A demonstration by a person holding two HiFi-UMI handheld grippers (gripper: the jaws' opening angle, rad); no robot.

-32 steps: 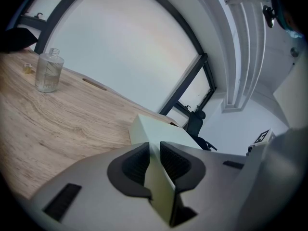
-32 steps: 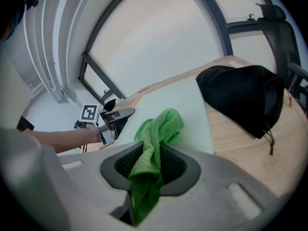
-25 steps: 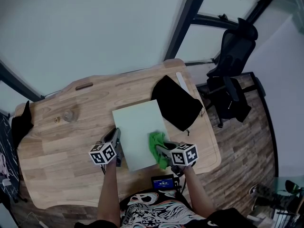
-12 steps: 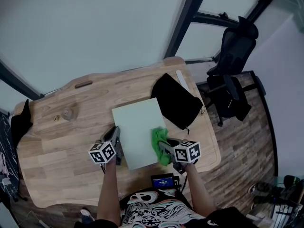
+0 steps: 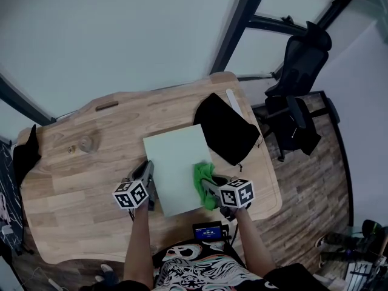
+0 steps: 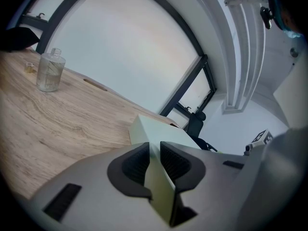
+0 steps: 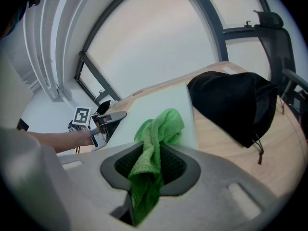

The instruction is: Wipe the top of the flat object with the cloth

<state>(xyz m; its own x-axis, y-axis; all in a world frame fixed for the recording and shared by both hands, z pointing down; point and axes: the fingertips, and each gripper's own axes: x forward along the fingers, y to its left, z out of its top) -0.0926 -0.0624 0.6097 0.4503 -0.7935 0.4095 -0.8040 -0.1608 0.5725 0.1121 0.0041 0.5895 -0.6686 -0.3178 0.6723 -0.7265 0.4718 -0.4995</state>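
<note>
My left gripper clamped on the left edge of the one flat board, my right gripper pinching the one green cloth, cloth lying on the board's right side, one black bag just beside it, one glass bottle well apart

1. 2x grippers: left gripper, right gripper.
2. 1x pale green board.
3. 1x green cloth.
4. 1x black bag.
5. 1x glass bottle.
6. 1x wooden table.
7. 1x office chair.
8. 1x small device w/ lit screen.
</note>
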